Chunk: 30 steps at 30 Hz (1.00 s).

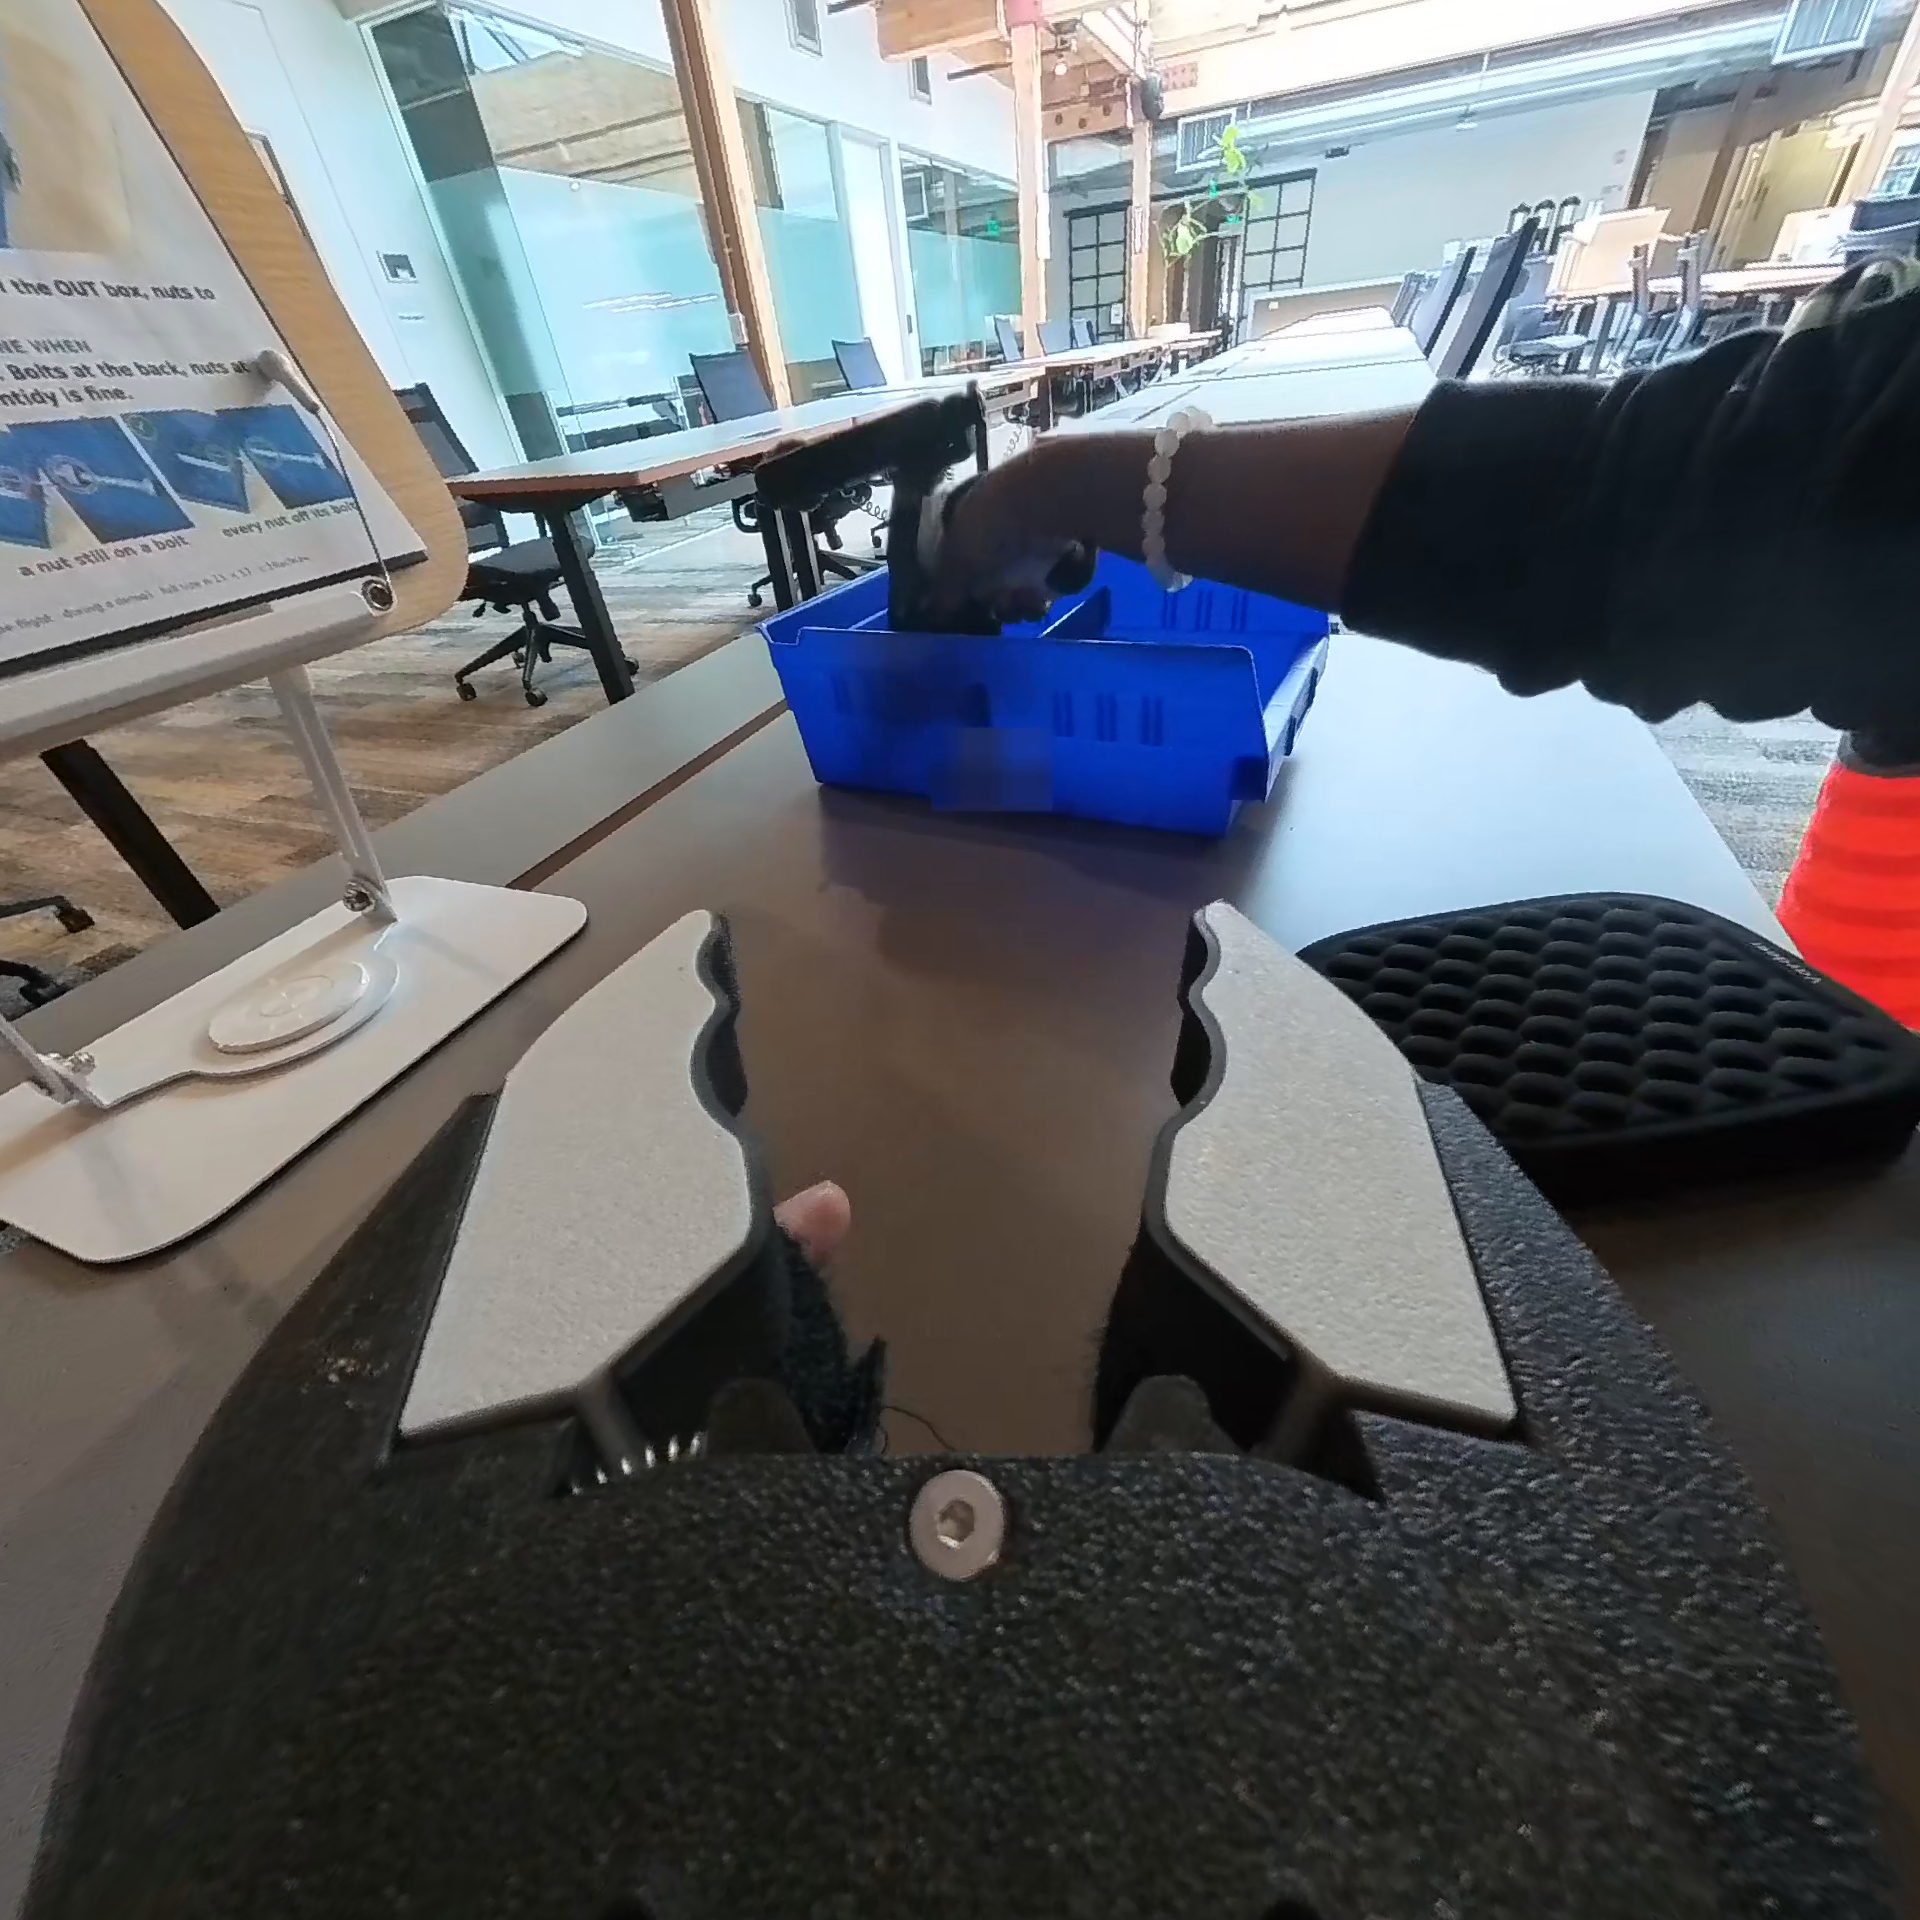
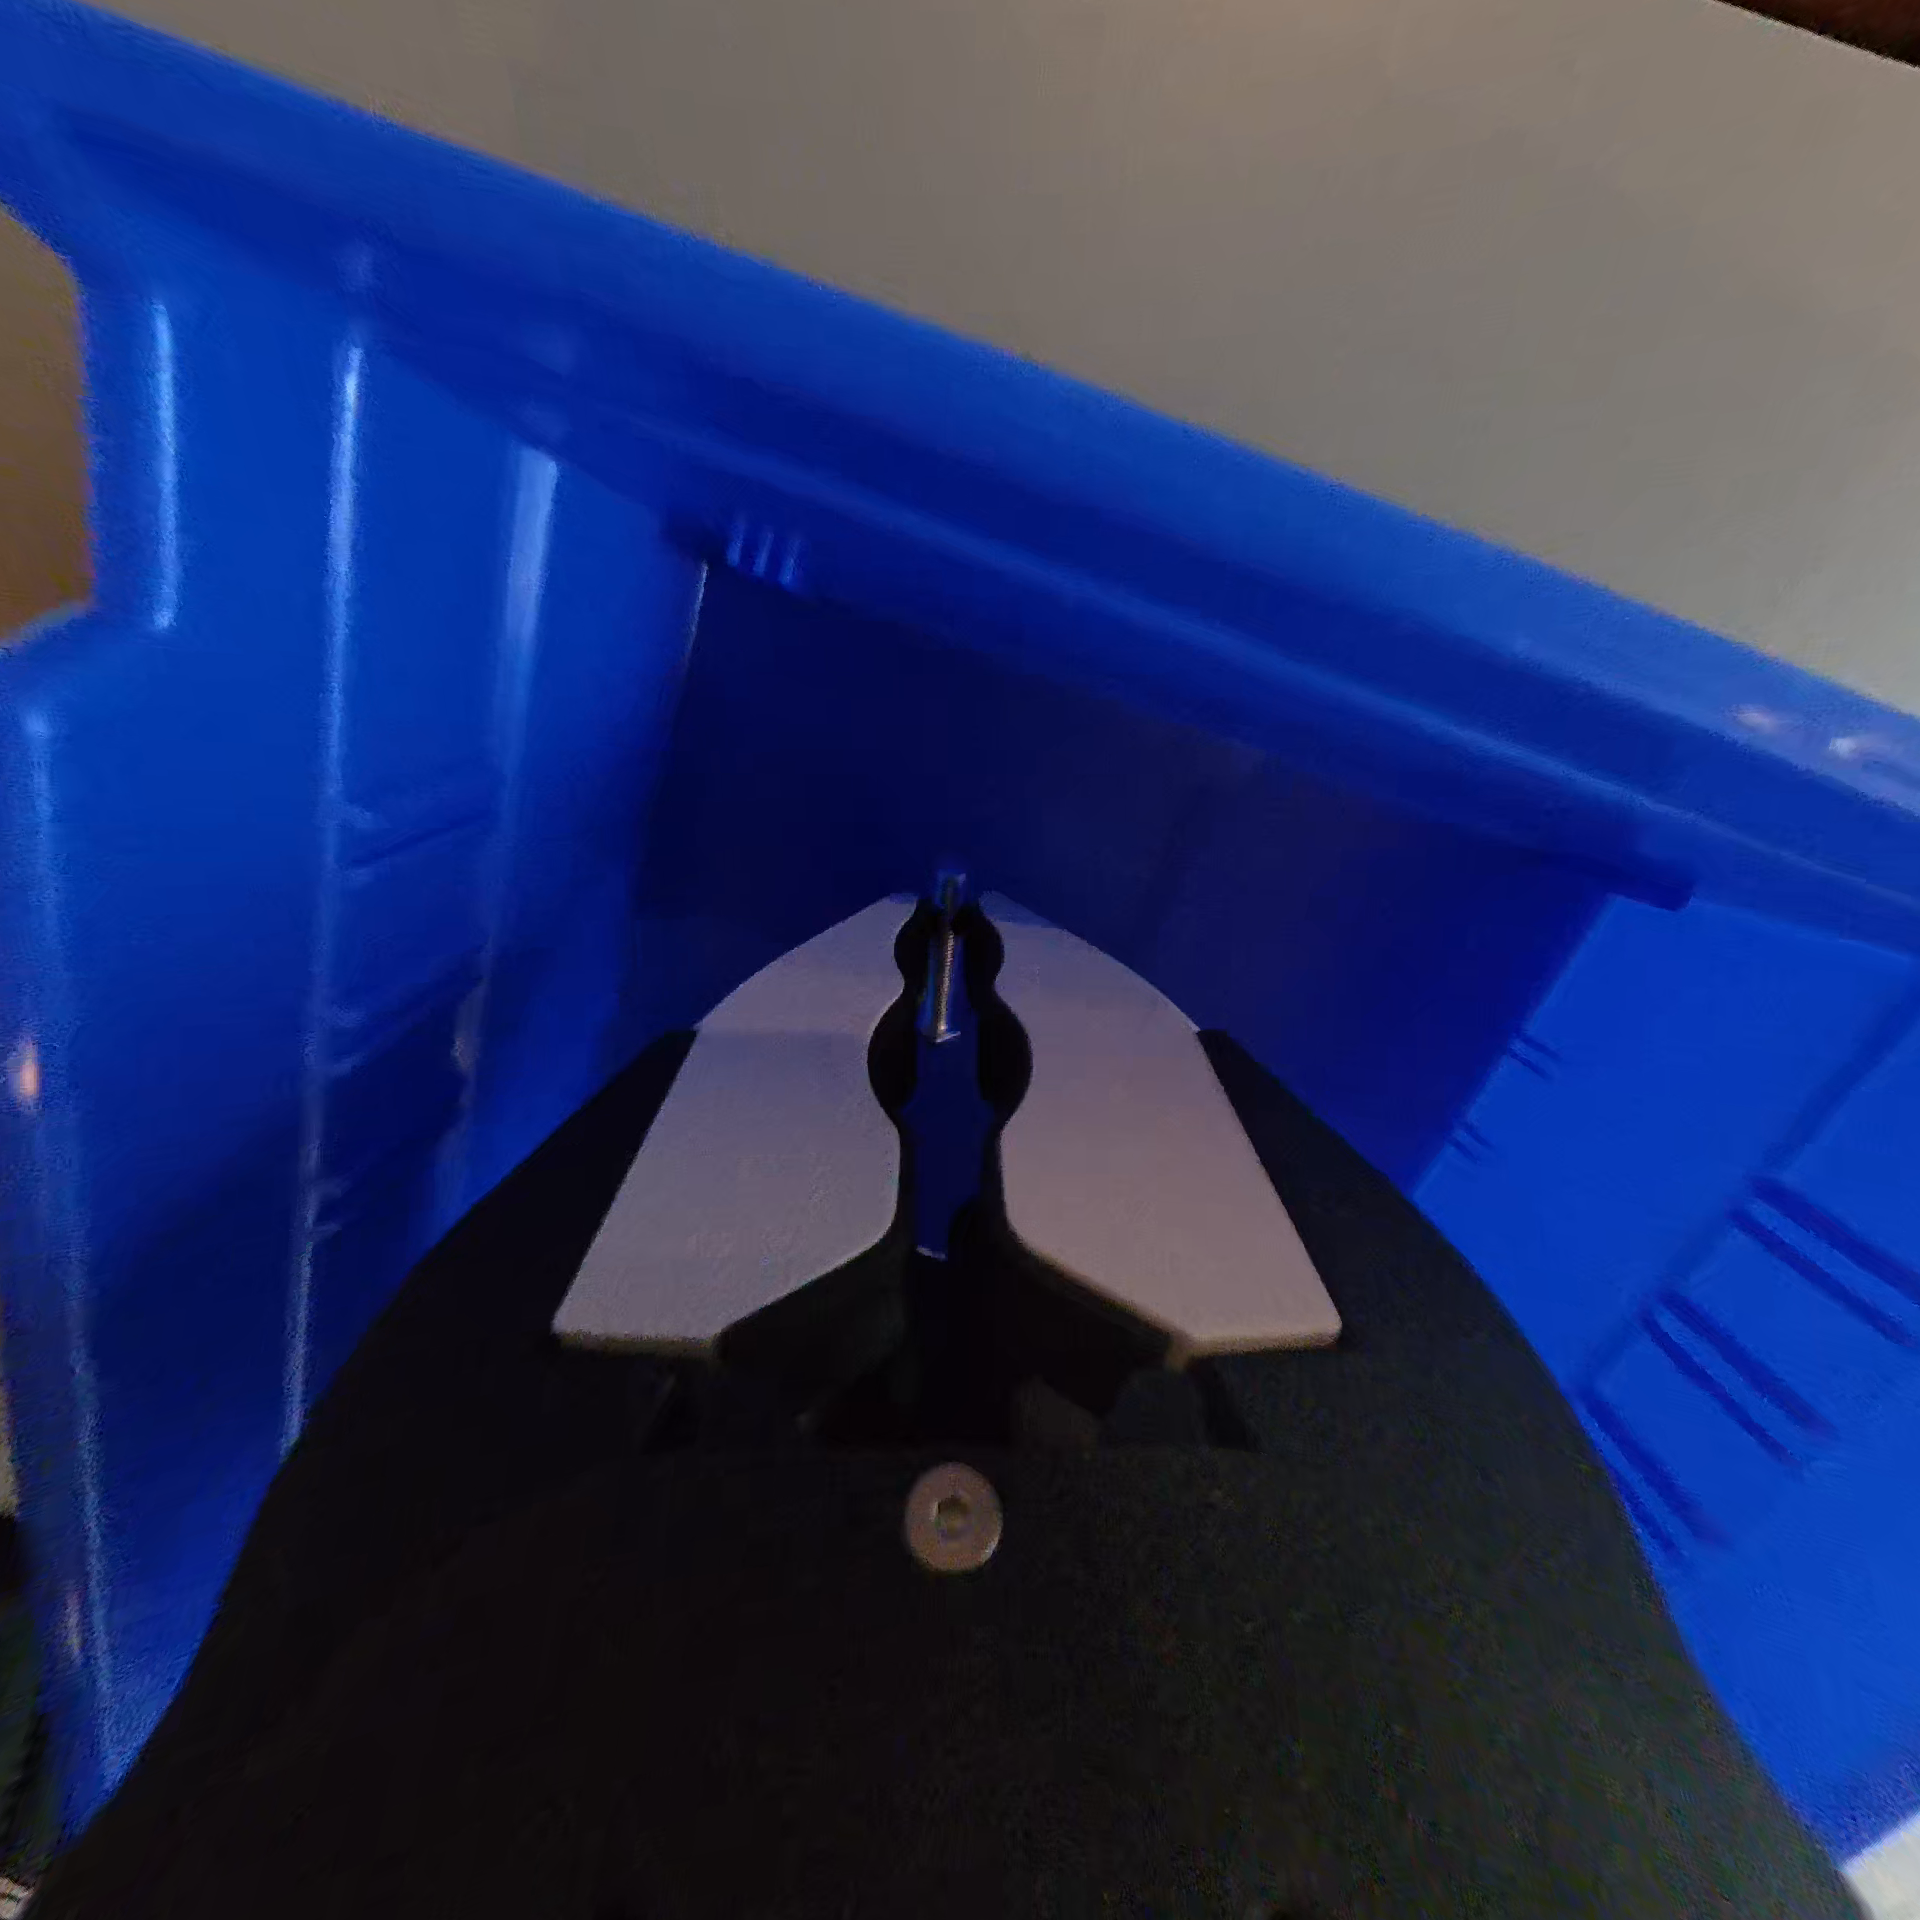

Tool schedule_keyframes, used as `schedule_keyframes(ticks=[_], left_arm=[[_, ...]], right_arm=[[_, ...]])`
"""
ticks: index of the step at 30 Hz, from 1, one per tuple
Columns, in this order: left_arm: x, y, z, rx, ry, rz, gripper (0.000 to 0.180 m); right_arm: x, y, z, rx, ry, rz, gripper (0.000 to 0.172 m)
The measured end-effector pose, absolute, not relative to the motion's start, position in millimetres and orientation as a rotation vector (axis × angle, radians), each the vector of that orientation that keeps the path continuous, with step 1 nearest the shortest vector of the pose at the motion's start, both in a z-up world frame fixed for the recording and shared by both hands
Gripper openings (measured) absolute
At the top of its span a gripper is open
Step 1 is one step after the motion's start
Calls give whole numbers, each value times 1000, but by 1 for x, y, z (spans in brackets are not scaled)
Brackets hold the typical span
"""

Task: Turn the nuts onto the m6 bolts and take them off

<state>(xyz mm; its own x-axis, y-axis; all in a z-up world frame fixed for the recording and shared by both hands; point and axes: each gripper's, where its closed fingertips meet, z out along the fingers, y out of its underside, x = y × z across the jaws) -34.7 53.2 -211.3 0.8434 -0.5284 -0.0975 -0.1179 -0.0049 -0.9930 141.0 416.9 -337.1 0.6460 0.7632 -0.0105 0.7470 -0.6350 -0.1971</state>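
Bolt sits pinched in the right claw inside the blue bin; nearer, the left claw hangs spread over the bench.

We cannot see the blue bin's floor behind its front wall; the right gripper's fingertips vanish inside, and the orange cone is cropped
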Motion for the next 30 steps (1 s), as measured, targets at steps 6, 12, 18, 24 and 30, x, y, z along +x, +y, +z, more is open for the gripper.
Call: schedule_keyframes(ticks=[6,12,18,24,30], left_arm=[[-36,53,-211,-1565,522,-350,82],[-39,55,-213,-1596,491,-358,85],[-46,57,-210,-1618,442,-348,83],[-60,57,-202,-1613,386,-316,79],[-73,54,-192,-1616,346,-271,78]], right_arm=[[141,423,-341,-2659,-1178,177,15],[139,425,-312,-2497,-1139,210,39],[125,401,-232,-2129,-977,400,53],[105,305,-144,-1666,-864,760,56],[100,211,-112,-1370,-774,924,48]])
